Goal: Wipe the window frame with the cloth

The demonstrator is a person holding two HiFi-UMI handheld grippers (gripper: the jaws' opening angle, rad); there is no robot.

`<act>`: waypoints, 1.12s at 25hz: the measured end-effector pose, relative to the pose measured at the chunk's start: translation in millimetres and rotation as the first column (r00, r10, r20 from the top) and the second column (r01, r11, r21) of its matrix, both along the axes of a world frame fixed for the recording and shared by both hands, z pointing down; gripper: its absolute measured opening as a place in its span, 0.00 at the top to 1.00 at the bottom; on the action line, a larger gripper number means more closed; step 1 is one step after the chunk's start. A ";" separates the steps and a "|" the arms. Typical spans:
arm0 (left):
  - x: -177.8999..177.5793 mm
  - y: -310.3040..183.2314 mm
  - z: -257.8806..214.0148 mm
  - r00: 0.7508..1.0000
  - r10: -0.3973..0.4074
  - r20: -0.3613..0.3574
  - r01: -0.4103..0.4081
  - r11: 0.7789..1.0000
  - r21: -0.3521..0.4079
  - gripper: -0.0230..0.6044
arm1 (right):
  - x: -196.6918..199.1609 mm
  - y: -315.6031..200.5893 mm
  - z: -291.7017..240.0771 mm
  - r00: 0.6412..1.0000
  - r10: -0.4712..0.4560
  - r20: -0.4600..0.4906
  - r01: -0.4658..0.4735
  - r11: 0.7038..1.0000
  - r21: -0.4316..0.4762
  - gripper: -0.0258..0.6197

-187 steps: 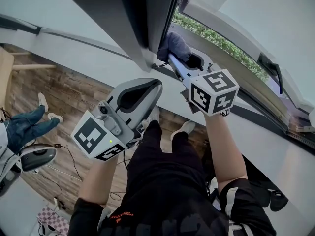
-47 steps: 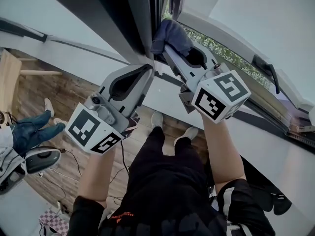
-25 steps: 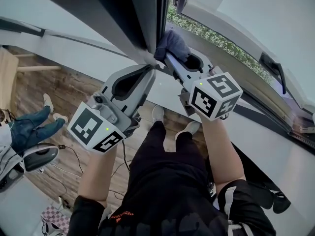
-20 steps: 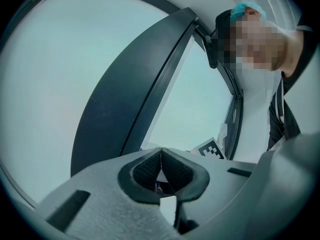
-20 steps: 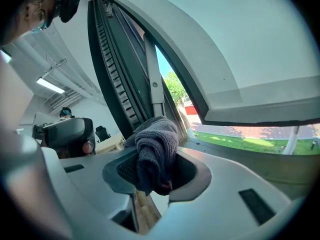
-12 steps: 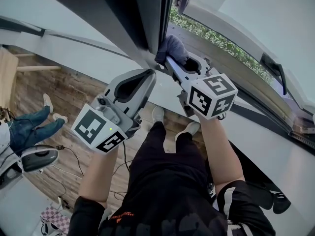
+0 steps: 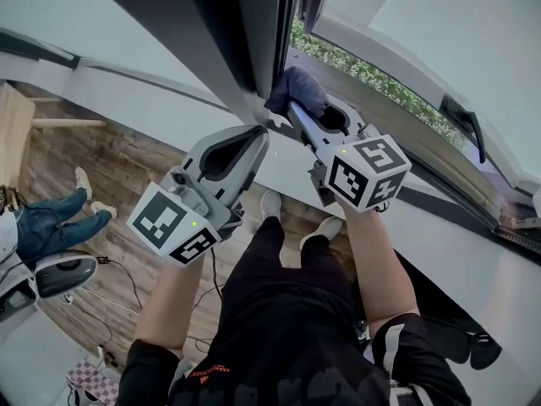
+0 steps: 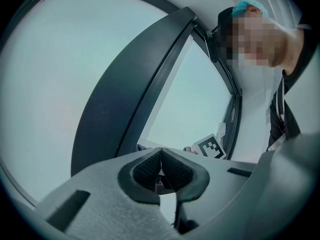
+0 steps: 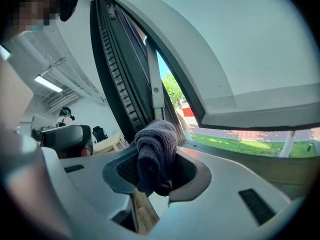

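Observation:
A grey-blue cloth (image 7: 297, 90) (image 9: 156, 151) is bunched between the jaws of my right gripper (image 7: 292, 108) (image 9: 155, 159), which is shut on it. The cloth lies against the lower part of the dark upright window frame (image 7: 254, 24) (image 9: 120, 79), where it meets the sill. My left gripper (image 7: 260, 134) (image 8: 160, 151) is shut with nothing in it. It hangs just left of and below the cloth, its tips near the frame's foot. The dark frame (image 8: 125, 99) arches across the left gripper view.
The open window sash (image 7: 406, 24) with a black handle (image 7: 463, 118) swings out at the right. Greenery (image 7: 372, 74) lies outside. Below are a wood floor (image 7: 101, 167), my own legs, another person's jeans and shoes (image 7: 51, 214), and a grey device (image 7: 51, 273).
Over the frames the right gripper and cloth have slid up and down the frame's lower part by a small amount. The left gripper stayed shut beside it.

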State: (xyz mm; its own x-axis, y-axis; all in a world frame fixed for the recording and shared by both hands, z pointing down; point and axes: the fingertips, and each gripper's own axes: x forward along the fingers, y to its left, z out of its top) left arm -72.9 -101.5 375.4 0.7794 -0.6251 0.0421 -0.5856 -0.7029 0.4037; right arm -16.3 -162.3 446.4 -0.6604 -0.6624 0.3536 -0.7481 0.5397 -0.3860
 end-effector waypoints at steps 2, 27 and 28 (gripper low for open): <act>0.3 -0.8 -10.5 1.000 -0.001 0.001 0.001 1.000 0.020 0.93 | 2.1 0.3 -17.1 1.000 0.002 0.007 -0.002 0.999 0.033 0.77; -0.5 6.5 -223.9 1.000 -0.029 -0.005 0.028 0.895 0.446 0.93 | 3.9 -4.3 -291.3 0.998 -0.051 0.035 0.026 0.863 0.504 0.77; -0.6 8.6 -228.7 1.000 -0.031 -0.006 0.030 0.888 0.459 0.93 | 3.3 -2.2 -299.1 0.998 -0.054 0.032 0.030 0.854 0.520 0.77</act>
